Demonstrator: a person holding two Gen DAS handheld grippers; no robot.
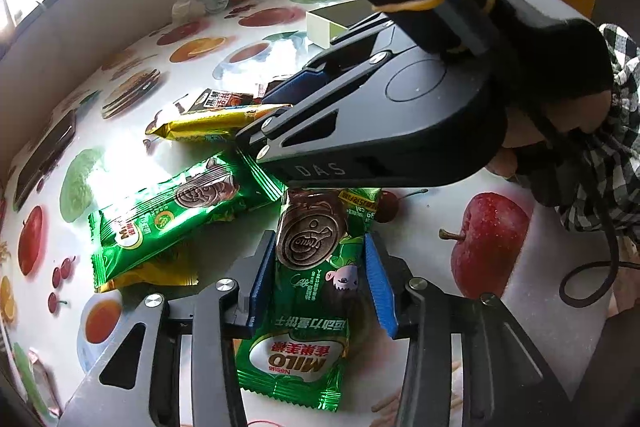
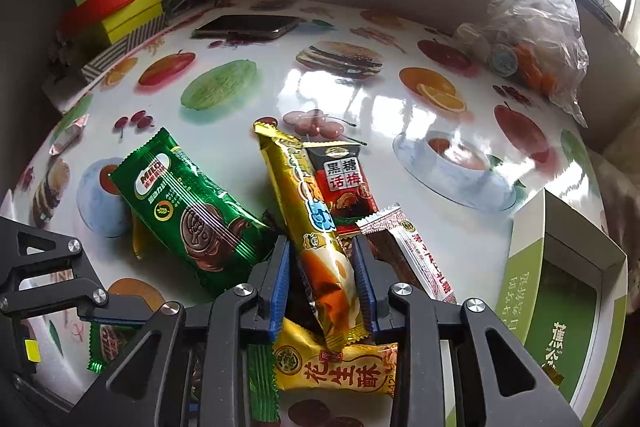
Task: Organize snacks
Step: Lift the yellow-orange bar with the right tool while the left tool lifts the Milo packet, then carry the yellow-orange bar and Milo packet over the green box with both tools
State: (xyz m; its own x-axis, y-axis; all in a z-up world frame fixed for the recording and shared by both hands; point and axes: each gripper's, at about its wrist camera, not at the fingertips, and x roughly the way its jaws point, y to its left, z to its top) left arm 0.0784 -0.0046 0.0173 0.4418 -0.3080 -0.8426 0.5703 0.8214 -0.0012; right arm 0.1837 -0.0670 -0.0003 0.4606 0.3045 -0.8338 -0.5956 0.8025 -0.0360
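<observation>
A green Milo packet [image 1: 316, 267] lies lengthwise between the blue pads of my left gripper [image 1: 320, 239], and both pads touch its long edges. A second green Milo packet [image 1: 172, 219] lies to its left on a gold wrapper. My right gripper [image 2: 321, 243] is shut on a long gold snack packet [image 2: 320, 259], which rests on a pile of snacks. From the left wrist view the right gripper [image 1: 260, 119] pinches one end of that gold packet [image 1: 200, 127]. Around it lie a black-and-red packet [image 2: 344, 183], a white-and-red bar [image 2: 420, 259] and a yellow peanut packet [image 2: 336, 371].
The round table [image 2: 360, 99] has a glossy fruit-print top. An open green-and-white box [image 2: 560, 287] stands at its right edge. A phone [image 2: 248, 27] lies at the far side, a plastic bag [image 2: 532, 35] at the far right, and stacked coloured boxes [image 2: 116, 7] at the far left.
</observation>
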